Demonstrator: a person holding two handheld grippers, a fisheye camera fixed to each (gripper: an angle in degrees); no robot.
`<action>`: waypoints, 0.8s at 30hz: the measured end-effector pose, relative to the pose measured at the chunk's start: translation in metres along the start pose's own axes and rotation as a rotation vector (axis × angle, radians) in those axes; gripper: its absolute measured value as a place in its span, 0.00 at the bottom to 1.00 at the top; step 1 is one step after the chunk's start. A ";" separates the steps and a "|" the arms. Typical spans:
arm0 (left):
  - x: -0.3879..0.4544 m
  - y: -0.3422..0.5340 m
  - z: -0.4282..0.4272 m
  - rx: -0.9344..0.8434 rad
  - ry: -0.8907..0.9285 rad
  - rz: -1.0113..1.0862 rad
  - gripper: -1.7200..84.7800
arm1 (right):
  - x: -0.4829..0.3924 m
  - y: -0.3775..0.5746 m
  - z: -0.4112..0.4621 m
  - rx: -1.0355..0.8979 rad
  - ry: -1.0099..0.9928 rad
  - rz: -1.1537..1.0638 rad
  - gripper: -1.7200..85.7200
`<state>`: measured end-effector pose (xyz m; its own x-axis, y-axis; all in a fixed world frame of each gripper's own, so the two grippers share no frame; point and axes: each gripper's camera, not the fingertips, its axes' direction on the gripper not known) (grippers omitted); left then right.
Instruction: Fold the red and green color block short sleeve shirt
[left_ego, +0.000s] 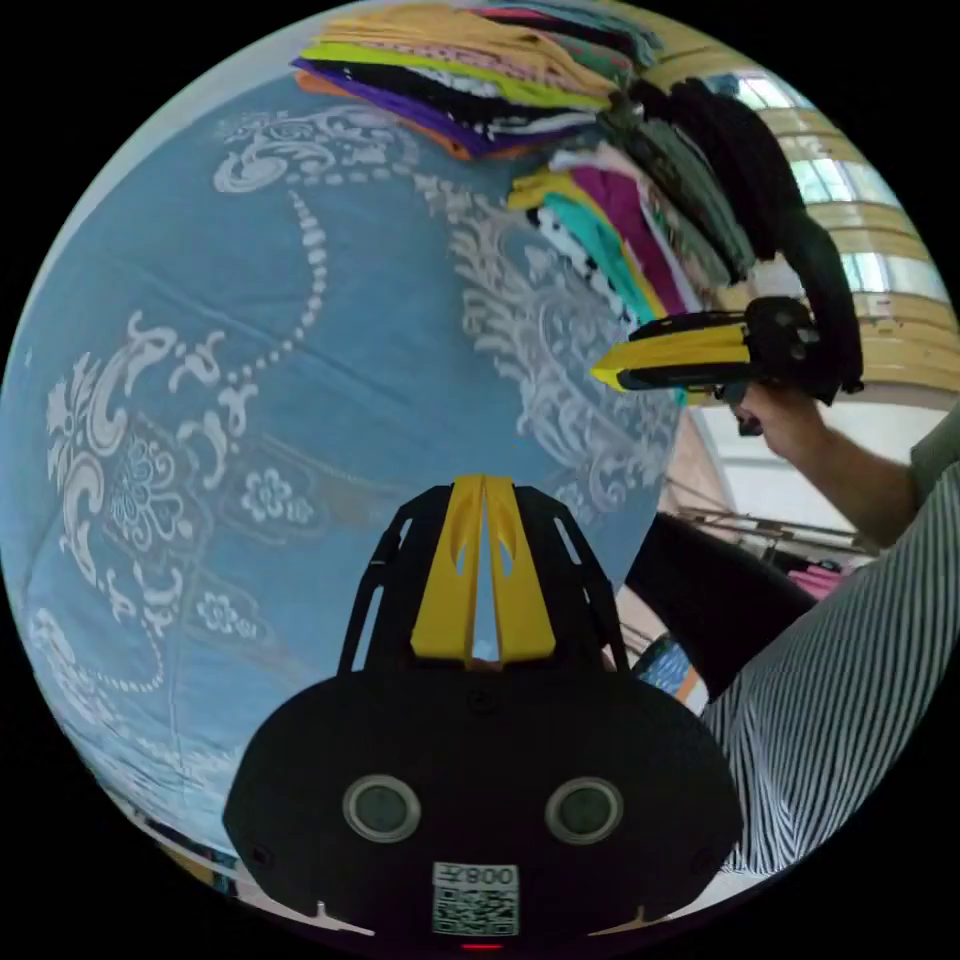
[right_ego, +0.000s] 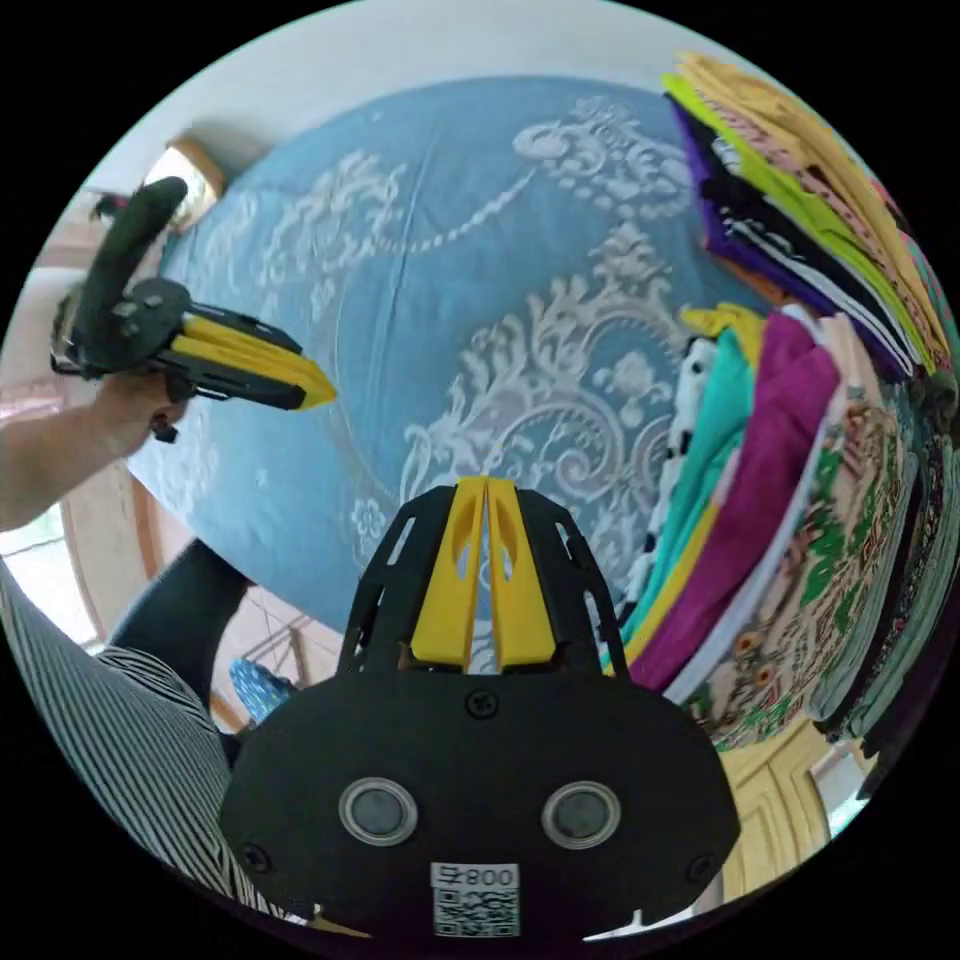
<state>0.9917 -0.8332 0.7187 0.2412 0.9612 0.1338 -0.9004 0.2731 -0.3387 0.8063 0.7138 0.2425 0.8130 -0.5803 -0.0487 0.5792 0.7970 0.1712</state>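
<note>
The blue bedspread with white scrollwork (left_ego: 330, 400) takes up most of both views, and its patterned middle lies bare. The two stacks of folded clothes come next. The taller stack of yellow, lime, black and purple garments (right_ego: 800, 210) sits at the upper right of the right gripper view. Nearer, at the right of that view, the second stack of teal, magenta and printed garments (right_ego: 770, 500) fans out just beside the right gripper (right_ego: 486, 490).

I cannot pick out a red and green colour-block shirt for certain. A green and white print with reddish spots shows in the nearer stack, but that may be another garment. If the shirt is in these stacks, it lies to the right of the right gripper, which is the closer of the two. The layers run lengthwise away from it towards the top of the frame.

The left gripper (left_ego: 484, 490) hangs over open bedspread, further from the piles. Both pairs of yellow jaws are pressed together with nothing between them.

A striped sleeve (left_ego: 850, 680) shows at the lower right of the left gripper view. Each gripper body carries a small code sticker, which I leave unread.
</note>
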 end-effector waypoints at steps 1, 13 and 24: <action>0.011 0.014 0.011 -0.024 -0.048 0.025 0.02 | -0.022 0.003 0.011 -0.041 0.037 -0.025 0.02; 0.045 0.124 0.046 0.170 0.069 0.160 0.06 | -0.131 0.047 -0.007 0.167 0.369 0.155 0.02; 0.151 0.227 0.066 0.278 -0.324 0.177 0.03 | -0.137 0.110 -0.052 0.343 0.274 0.281 0.02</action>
<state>0.7992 -0.6289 0.7237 -0.0109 0.9185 0.3953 -0.9912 0.0424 -0.1258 0.7619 0.8900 0.2164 0.9468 -0.2500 -0.2028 0.3207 0.7886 0.5247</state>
